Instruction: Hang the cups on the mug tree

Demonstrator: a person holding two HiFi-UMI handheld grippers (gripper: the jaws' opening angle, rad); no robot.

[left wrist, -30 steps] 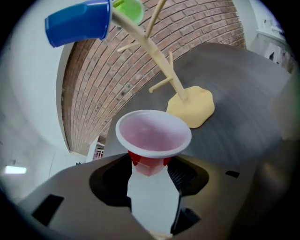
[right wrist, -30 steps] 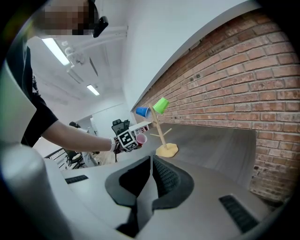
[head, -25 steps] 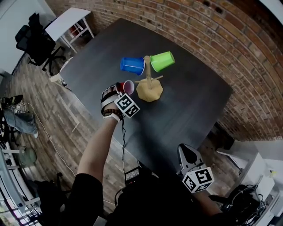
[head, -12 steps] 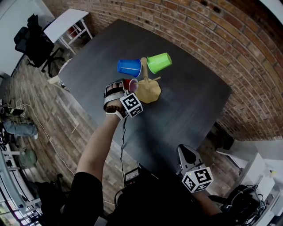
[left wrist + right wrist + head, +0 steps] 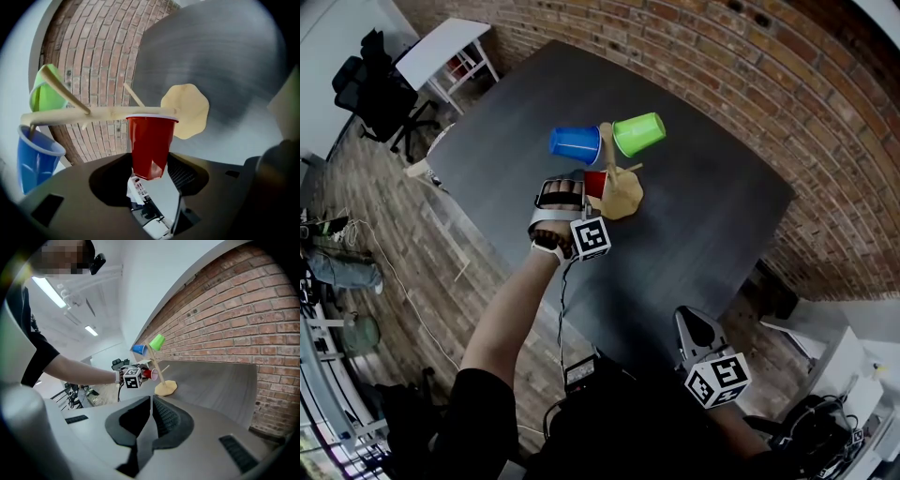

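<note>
A wooden mug tree stands on the dark table. On its upper pegs hang a blue cup and a green cup. My left gripper is shut on a red cup, held on its side just left of the tree's post. In the left gripper view the red cup sits between the jaws, its rim up against the post, near a bare peg. My right gripper is shut and empty, low by the table's near edge, away from the tree.
A brick wall runs along the table's far side. A white desk and a black office chair stand on the wooden floor to the left. The person's bare forearm reaches from the lower middle.
My left gripper has carried the red cup to the right, from beside the tree's base up against its post, and has turned. The right gripper has stayed put.
</note>
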